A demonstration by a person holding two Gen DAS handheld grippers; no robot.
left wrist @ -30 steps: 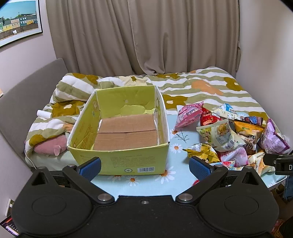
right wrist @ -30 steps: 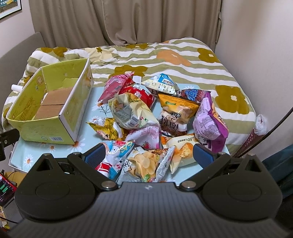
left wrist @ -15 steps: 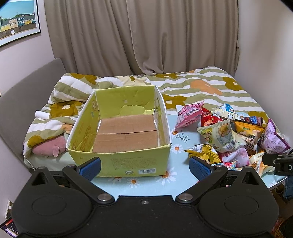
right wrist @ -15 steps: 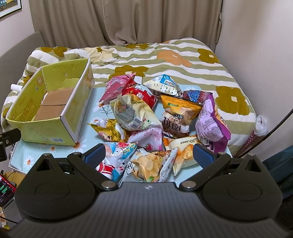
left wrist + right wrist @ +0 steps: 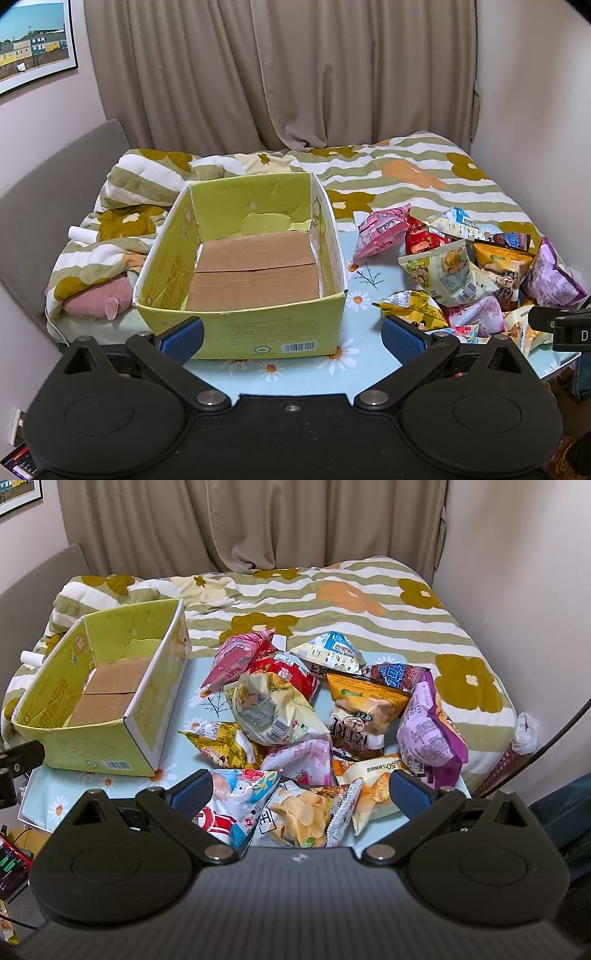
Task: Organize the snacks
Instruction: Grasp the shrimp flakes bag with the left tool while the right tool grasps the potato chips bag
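The left gripper (image 5: 291,334) hangs before the yellow box (image 5: 255,328), its fingers (image 5: 183,338) spread and holding nothing. The box sits on the left of the worktop (image 5: 306,373), only brown flaps inside. The right gripper (image 5: 301,794) hovers over the snack pile (image 5: 306,720) beside the box, fingers (image 5: 410,792) spread wide.

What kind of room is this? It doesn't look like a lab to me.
Most likely a bedroom in a home. A bed with a striped flowered quilt fills the back, closed curtains hang behind it, and a framed picture is on the wall. Snack bags lie beside a yellow box.
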